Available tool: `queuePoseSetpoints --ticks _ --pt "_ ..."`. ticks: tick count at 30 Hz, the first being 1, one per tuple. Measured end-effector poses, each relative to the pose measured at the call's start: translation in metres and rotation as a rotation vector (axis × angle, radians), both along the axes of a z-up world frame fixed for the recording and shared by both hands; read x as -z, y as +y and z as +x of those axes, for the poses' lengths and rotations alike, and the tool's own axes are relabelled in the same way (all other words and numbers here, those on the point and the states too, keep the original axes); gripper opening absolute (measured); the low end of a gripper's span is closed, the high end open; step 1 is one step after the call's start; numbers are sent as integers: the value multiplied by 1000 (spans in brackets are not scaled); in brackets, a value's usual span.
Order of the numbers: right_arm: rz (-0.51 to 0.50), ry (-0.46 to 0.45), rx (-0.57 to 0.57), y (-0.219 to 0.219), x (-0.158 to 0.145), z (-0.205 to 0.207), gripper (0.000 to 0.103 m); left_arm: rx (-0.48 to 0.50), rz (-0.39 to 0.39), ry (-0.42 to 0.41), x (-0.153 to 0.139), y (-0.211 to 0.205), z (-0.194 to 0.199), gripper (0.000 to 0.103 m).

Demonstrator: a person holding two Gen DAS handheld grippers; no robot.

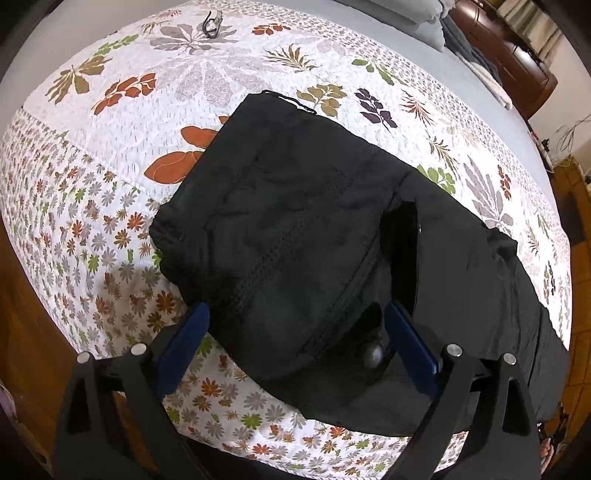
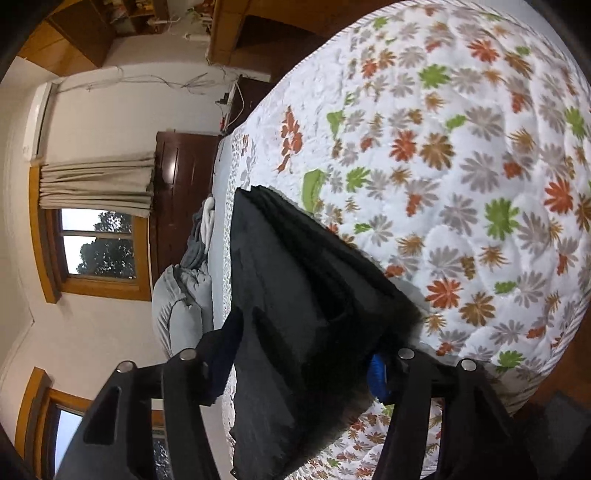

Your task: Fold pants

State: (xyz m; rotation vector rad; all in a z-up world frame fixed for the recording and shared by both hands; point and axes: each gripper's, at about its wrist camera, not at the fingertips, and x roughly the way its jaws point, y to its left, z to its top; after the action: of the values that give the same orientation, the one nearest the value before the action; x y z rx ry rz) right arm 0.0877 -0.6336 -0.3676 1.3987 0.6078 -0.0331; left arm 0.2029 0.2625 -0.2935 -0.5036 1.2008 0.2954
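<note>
Black pants (image 1: 314, 229) lie folded into a long band on the floral quilt (image 1: 110, 166). My left gripper (image 1: 297, 332) hovers over the end near the waistband button (image 1: 373, 354), pointing steeply down. It is open wide, its blue pads (image 1: 188, 332) either side of the cloth without pinching it. In the right wrist view the other end of the pants (image 2: 295, 295) sits between the fingers of my right gripper (image 2: 301, 363), which is rolled on its side. Its jaws stand partly apart around the thick fold. One blue pad (image 2: 378, 371) is half hidden behind the fabric.
A small dark clip-like object (image 1: 212, 26) lies on the far part of the quilt. Grey bedding (image 2: 181, 306) and a dark wooden headboard (image 2: 181, 192) are at the bed's far end. The bed edge drops to a wooden floor (image 1: 22, 332).
</note>
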Motion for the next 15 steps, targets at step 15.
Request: queuePoseSetpoints --ticks 15 --pt "-121 8 -37 13 -57 31 19 4 -16 -11 -3 2 -7 96"
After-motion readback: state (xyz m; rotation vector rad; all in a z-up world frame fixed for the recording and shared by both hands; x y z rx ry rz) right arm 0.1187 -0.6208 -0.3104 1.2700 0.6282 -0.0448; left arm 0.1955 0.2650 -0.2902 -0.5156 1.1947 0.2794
